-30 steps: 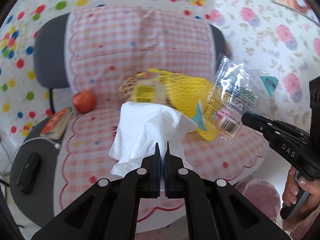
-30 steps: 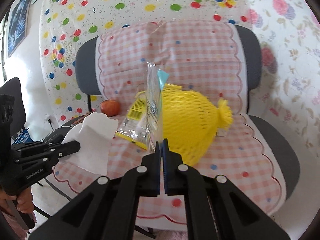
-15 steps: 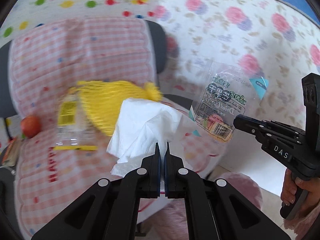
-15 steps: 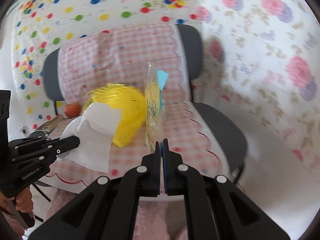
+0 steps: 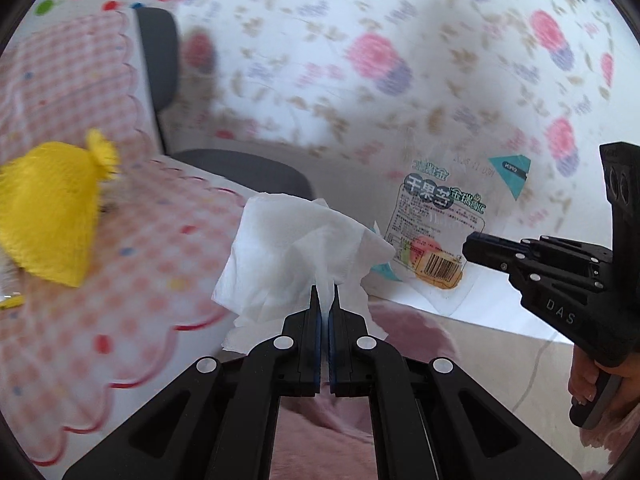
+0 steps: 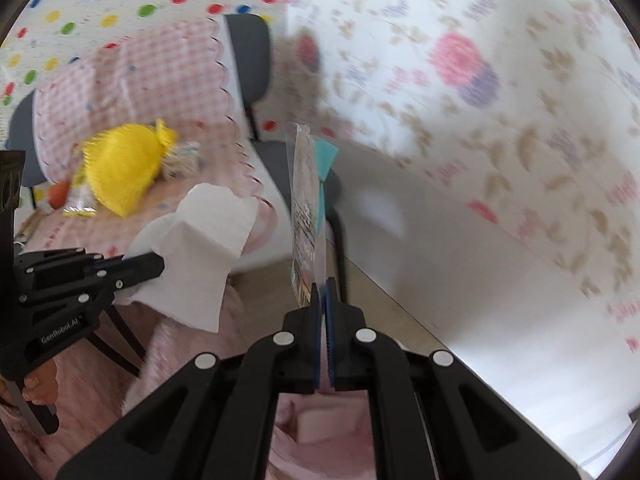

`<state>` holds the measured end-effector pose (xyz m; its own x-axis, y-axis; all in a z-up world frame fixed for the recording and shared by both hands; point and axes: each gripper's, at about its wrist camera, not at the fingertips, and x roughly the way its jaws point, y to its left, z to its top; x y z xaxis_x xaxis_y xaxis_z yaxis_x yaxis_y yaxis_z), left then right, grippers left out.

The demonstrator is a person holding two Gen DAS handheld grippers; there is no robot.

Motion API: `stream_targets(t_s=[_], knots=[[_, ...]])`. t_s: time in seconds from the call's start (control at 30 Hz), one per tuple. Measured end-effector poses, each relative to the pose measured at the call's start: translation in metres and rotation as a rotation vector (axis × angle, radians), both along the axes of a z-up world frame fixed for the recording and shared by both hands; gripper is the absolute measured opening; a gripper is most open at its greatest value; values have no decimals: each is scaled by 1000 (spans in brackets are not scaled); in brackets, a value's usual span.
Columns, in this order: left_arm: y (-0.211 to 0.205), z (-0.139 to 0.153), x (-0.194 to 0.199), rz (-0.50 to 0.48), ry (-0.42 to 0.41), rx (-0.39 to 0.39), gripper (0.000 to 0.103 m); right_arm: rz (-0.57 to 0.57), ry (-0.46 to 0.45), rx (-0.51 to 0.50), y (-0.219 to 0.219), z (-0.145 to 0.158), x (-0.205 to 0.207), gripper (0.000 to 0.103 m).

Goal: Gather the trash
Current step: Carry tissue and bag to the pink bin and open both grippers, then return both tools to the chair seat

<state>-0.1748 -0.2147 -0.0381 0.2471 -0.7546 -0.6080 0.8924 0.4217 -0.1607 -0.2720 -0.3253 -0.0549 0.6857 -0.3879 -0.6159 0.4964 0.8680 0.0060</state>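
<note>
My left gripper (image 5: pixel 324 294) is shut on a crumpled white tissue (image 5: pixel 292 248), which stands up from its tips; the same tissue (image 6: pixel 200 248) shows in the right wrist view, hanging from the left gripper (image 6: pixel 158 264). My right gripper (image 6: pixel 322 286) is shut on a clear plastic snack wrapper (image 6: pixel 306 208) with a teal tab, seen edge-on. In the left wrist view the wrapper (image 5: pixel 436 228) faces me with its printed label and barcode, pinched by the right gripper (image 5: pixel 466 246). Both are held in the air, off the chair's right side.
A grey chair (image 6: pixel 248 52) with a pink checked cover (image 5: pixel 132 240) carries a yellow net bag (image 6: pixel 120 168), a yellow-edged clear packet (image 6: pixel 80 204) and a red fruit (image 6: pixel 60 194). A floral wall (image 6: pixel 480 100) is close on the right. Pink rug (image 5: pixel 412 328) lies below.
Both grippers have swung to the right, away from the chair seat, carrying the tissue and the wrapper. The chair and yellow bag have slid to the left of both views.
</note>
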Motion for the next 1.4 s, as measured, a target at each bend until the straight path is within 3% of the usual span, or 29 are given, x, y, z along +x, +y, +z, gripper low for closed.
stream_targets(t_s=[0.23, 0.47, 0.53, 0.6, 0.67, 1.2, 1.4], knots=[[-43, -29, -22, -111, 41, 86, 3, -85, 67, 65, -19, -37, -27, 2], [-64, -51, -24, -136, 84, 149, 5, -103, 113, 100, -31, -61, -25, 3], [-65, -54, -22, -129, 98, 159, 14, -104, 123, 104, -33, -64, -23, 4], [-65, -55, -20, -115, 108, 158, 43, -108, 129, 111, -36, -67, -23, 13], [-65, -55, -16, -101, 117, 148, 47, -109, 128, 109, -37, -68, -22, 42], [-34, -27, -3, -85, 94, 76, 44, -120, 20, 104, -45, -39, -21, 42], [-6, -12, 17, 59, 37, 68, 45, -110, -40, 112, -43, -29, -19, 42]])
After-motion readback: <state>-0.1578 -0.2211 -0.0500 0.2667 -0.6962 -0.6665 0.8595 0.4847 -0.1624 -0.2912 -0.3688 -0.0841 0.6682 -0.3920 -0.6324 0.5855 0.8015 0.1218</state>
